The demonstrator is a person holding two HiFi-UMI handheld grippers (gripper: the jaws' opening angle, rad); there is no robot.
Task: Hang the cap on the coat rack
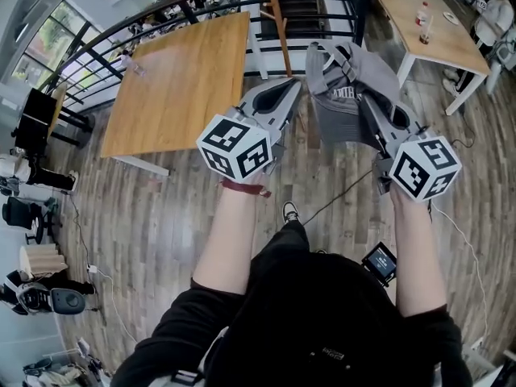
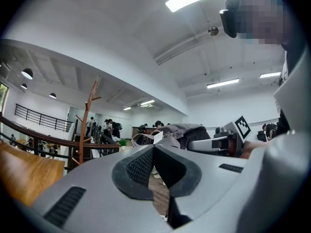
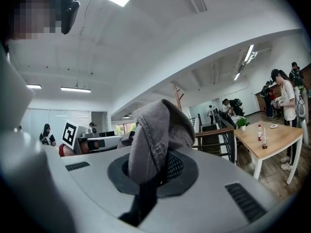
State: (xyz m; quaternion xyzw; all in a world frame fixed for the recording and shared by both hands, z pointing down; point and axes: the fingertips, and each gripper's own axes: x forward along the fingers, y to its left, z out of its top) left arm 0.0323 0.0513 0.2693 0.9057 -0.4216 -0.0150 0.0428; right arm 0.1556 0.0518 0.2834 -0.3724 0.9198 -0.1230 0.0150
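The soft, light grey fabric cap (image 1: 355,75), held in mid-air apart from the brown wooden coat rack (image 1: 279,22), is pinched by a bunched fold in the closed right claw (image 3: 150,169) & is judged floppy, better gripped at the stiffer brim; the left claw (image 2: 153,152) is kept closed w/ nothing in it; the white inner tag (image 1: 345,93) can't be read.

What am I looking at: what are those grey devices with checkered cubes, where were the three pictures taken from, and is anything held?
A person stands holding a hand-held gripper in each hand; the cubes are part of them. One picture looks down from the person's head, the other two look along each gripper's jaws. The right gripper is clamped on a grey cap. The left gripper has its jaws together, empty. The wooden coat rack stands ahead, near a wooden table.
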